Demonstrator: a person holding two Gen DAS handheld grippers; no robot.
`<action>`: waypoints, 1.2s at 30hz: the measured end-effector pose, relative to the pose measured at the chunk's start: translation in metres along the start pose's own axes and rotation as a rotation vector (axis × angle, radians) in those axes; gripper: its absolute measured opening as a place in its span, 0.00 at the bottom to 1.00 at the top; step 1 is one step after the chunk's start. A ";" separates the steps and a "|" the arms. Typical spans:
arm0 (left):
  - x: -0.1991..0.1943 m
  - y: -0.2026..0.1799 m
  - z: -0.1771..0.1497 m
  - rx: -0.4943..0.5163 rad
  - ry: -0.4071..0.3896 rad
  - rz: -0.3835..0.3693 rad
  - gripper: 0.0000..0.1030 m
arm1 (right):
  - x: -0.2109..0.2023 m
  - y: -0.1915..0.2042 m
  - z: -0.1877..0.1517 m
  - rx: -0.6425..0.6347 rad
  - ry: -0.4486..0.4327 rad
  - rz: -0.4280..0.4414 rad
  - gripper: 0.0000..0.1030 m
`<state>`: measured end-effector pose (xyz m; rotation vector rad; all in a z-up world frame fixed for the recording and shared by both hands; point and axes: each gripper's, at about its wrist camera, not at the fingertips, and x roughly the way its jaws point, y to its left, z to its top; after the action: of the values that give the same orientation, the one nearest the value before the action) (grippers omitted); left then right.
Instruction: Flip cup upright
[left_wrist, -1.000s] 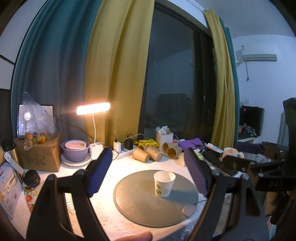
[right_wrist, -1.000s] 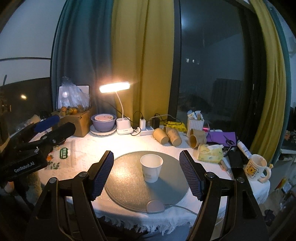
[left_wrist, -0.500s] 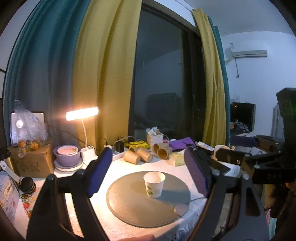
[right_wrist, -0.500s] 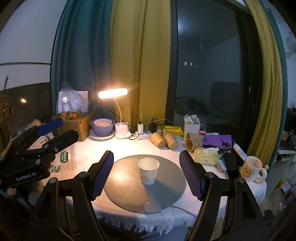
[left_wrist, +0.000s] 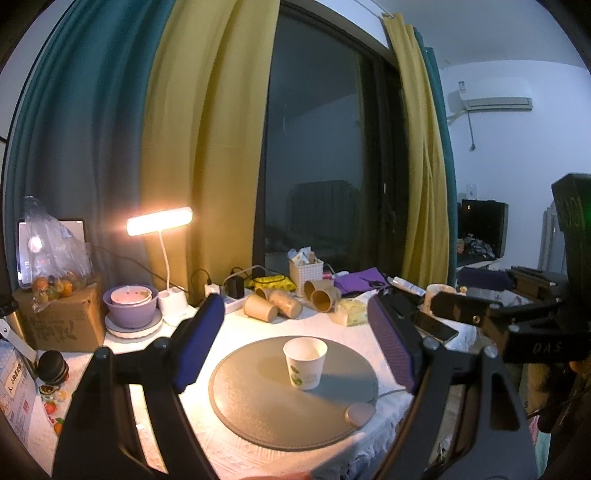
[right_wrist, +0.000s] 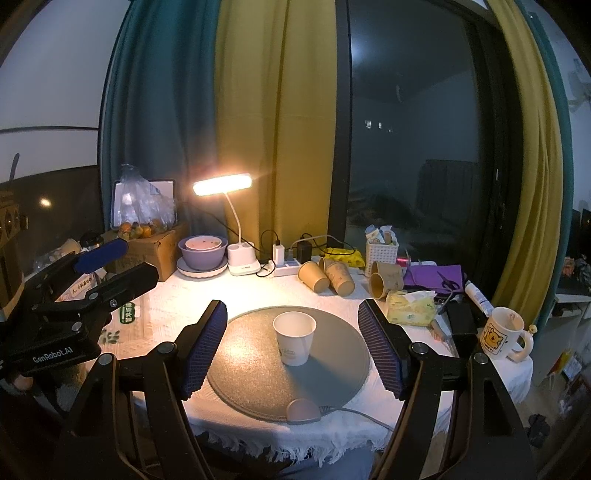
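Observation:
A white paper cup (left_wrist: 305, 362) with a green print stands upright, mouth up, on a round grey mat (left_wrist: 258, 413); it also shows in the right wrist view (right_wrist: 294, 338) on the mat (right_wrist: 258, 376). My left gripper (left_wrist: 295, 347) is open and empty, held back from the cup. My right gripper (right_wrist: 293, 347) is open and empty, also back from the cup. Each gripper shows at the other view's edge: the right one (left_wrist: 491, 295), the left one (right_wrist: 107, 266).
Several brown paper cups (right_wrist: 325, 277) lie on their sides behind the mat. A lit desk lamp (right_wrist: 236, 229), purple bowls (right_wrist: 203, 251), a cardboard box (right_wrist: 147, 247), a tissue pack (right_wrist: 410, 306) and a yellow bear mug (right_wrist: 502, 332) crowd the white-clothed table (right_wrist: 166, 295).
Both grippers have drawn back and up from the table; the cup looks smaller and farther. The cup stays upright on the mat. Both stay open.

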<state>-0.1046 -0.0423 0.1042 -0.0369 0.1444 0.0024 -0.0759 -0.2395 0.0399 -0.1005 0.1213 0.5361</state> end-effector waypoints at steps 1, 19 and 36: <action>0.000 0.000 0.000 0.000 0.001 0.000 0.79 | 0.000 0.000 0.000 0.000 0.001 0.000 0.74; 0.000 -0.003 -0.002 0.006 0.001 -0.009 0.79 | 0.002 -0.004 -0.003 0.009 0.010 -0.012 0.74; 0.000 -0.002 -0.002 0.006 0.006 -0.015 0.79 | 0.002 -0.006 -0.003 0.010 0.015 -0.016 0.74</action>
<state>-0.1045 -0.0447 0.1023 -0.0319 0.1499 -0.0129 -0.0714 -0.2436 0.0368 -0.0954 0.1374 0.5188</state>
